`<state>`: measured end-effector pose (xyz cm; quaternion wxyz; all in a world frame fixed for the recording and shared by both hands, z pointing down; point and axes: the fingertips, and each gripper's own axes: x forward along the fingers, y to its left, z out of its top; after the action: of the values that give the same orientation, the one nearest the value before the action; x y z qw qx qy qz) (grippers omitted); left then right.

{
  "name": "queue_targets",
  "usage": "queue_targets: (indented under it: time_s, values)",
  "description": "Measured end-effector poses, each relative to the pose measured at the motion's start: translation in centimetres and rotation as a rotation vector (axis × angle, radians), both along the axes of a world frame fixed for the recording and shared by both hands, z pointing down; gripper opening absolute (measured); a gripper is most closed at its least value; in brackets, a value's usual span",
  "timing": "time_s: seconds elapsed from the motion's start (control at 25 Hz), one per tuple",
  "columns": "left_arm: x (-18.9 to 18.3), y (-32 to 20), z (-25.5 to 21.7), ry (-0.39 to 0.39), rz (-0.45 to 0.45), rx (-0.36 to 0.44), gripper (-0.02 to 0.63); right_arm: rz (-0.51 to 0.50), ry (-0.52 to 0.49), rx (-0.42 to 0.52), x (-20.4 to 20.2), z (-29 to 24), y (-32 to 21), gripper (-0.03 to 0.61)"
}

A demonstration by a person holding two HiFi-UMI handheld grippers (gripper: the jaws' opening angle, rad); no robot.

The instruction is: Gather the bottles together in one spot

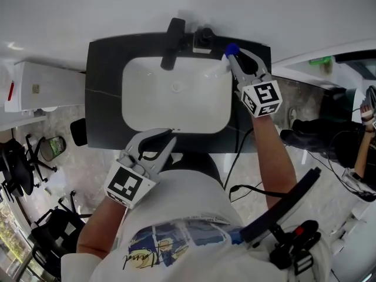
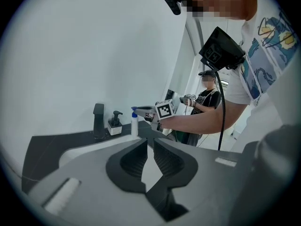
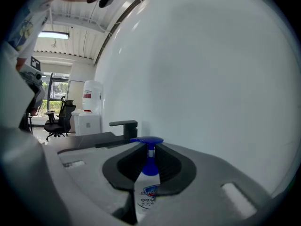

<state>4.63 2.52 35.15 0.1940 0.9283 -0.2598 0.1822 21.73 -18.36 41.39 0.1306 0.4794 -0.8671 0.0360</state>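
Observation:
A white bottle with a blue pump cap [image 1: 231,50] is clamped in my right gripper [image 1: 235,61] over the back right corner of the dark counter [image 1: 103,69], just right of the white basin [image 1: 176,93]. In the right gripper view the jaws pinch the bottle [image 3: 146,192] around its blue neck. A small soap bottle with a black pump [image 1: 204,38] stands by the black faucet [image 1: 172,43], a little left of the held bottle [image 2: 134,125]. My left gripper [image 1: 167,137] hovers at the basin's front edge, shut and empty [image 2: 150,142].
A wall runs right behind the counter. A white cabinet [image 1: 41,87] stands at the left, and office chairs [image 1: 26,157] are on the floor beside it. A black cable [image 1: 238,157] hangs by my right arm. Another person [image 2: 207,98] stands to the right.

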Motion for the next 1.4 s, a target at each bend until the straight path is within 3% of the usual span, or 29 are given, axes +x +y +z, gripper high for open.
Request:
queue_targets:
  time_s: [0.16, 0.52, 1.0, 1.4]
  values:
    - [1.7, -1.3, 1.8, -0.034, -0.003, 0.003, 0.044, 0.032, -0.028, -0.003, 2.7, 1.8, -3.4, 0.048]
    - [2.0, -3.0, 1.0, -0.042, -0.101, -0.031, 0.044, 0.004, -0.062, 0.027, 2.4, 1.9, -7.6, 0.048]
    - [1.3, -2.8, 0.4, -0.046, -0.131, -0.035, 0.043, -0.016, -0.136, 0.078, 1.9, 1.0, -7.0, 0.048]
    - [1.9, -2.6, 0.5, -0.043, -0.115, -0.041, 0.043, -0.048, -0.114, 0.127, 1.2, 0.9, -5.4, 0.052]
